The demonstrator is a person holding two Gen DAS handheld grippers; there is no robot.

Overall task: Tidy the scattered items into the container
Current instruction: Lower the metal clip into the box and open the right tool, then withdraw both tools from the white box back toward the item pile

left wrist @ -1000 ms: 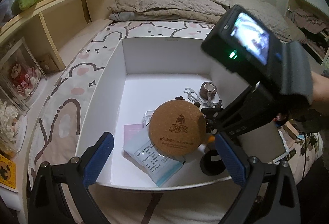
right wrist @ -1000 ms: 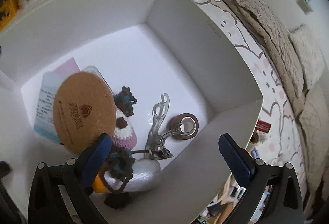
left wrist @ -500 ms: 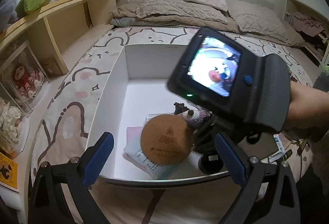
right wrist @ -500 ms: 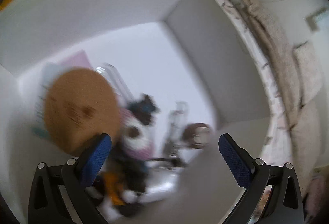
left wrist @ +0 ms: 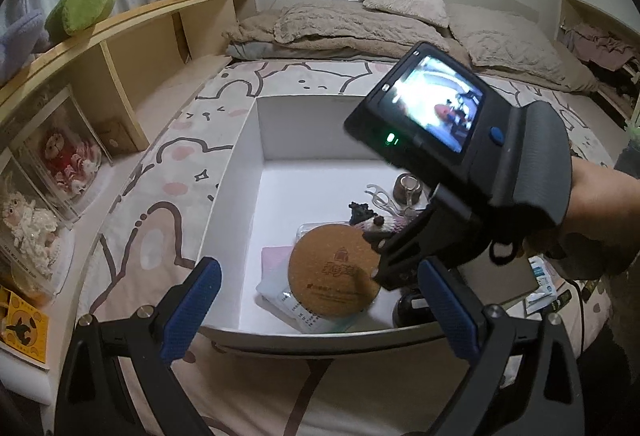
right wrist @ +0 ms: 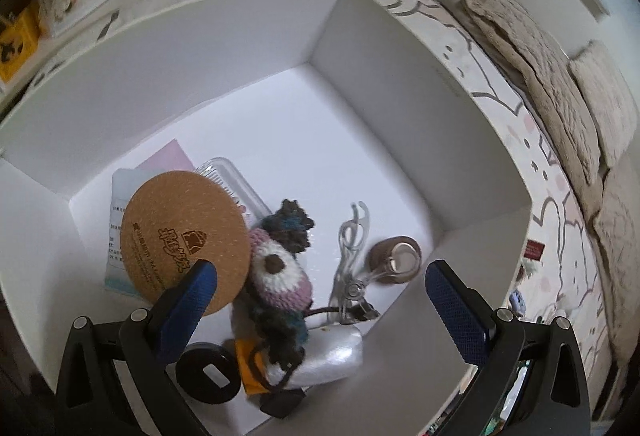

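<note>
A white box (left wrist: 244, 171) (right wrist: 400, 47) stands on the bed and holds the items. Inside lie a round cork coaster (left wrist: 334, 270) (right wrist: 186, 244), a crochet doll (right wrist: 280, 276), an eyelash curler (right wrist: 348, 260), a brown tape roll (right wrist: 394, 260), a black round lid (right wrist: 210, 370), paper packets (left wrist: 280, 292) and a clear case (right wrist: 236, 179). My left gripper (left wrist: 320, 308) is open and empty before the box's near wall. My right gripper (right wrist: 320, 300) is open and empty above the box's items; its body (left wrist: 460, 163) shows in the left wrist view.
A wooden shelf (left wrist: 132, 43) with boxed dolls (left wrist: 68, 159) runs along the left. Pillows and blankets (left wrist: 360, 23) lie at the head of the bed. Small packets (left wrist: 540, 284) lie on the sheet right of the box.
My right gripper has risen and pulled back over the box, still open. The left wrist view has drawn back, showing more of the bed. The items in the box have not moved.
</note>
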